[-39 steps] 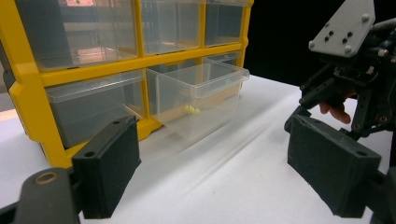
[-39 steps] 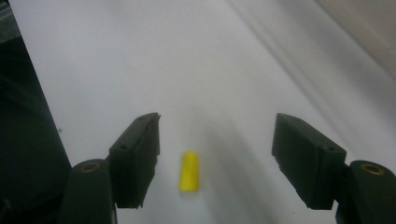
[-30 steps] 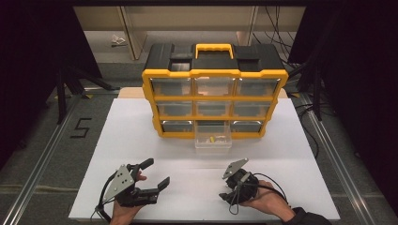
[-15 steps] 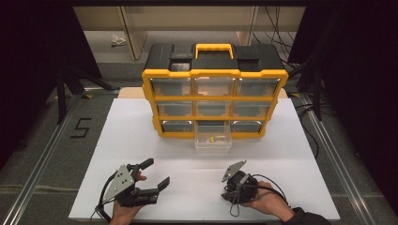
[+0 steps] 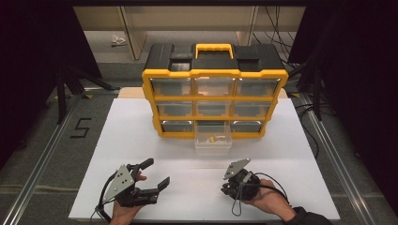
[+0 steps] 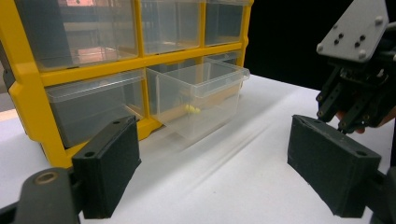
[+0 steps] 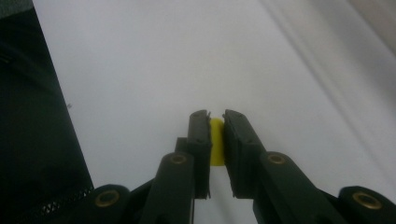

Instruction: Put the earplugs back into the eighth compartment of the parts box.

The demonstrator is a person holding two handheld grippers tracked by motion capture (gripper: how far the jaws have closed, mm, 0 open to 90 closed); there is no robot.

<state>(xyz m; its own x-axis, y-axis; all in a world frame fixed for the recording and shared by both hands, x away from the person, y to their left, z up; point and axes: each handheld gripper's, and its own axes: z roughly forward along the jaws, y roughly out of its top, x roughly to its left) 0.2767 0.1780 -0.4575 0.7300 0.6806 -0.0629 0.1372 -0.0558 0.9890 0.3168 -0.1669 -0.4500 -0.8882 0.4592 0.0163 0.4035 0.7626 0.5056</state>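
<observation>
A yellow-framed organizer (image 5: 215, 74) with clear drawers stands at the back of the white table (image 5: 291, 150). Its bottom middle drawer (image 5: 213, 140) is pulled out and holds a small yellow piece (image 6: 191, 110). My left gripper (image 5: 156, 172) rests near the front left edge with its jaws wide apart and nothing between them; in the left gripper view it (image 6: 219, 172) faces the drawer (image 6: 201, 100). My right gripper (image 5: 227, 189) is low over the table at the front right. In the right gripper view it (image 7: 215, 119) is shut on a small yellow piece (image 7: 216, 140).
The table's front edge lies just below both hands. Metal floor rails (image 5: 42, 154) run along both sides, and a number 5 (image 5: 81, 127) is marked on the floor at left. Bare table surface lies between the grippers and the organizer.
My right gripper has shifted slightly down and toward the front edge. The left gripper and the drawer have stayed put.
</observation>
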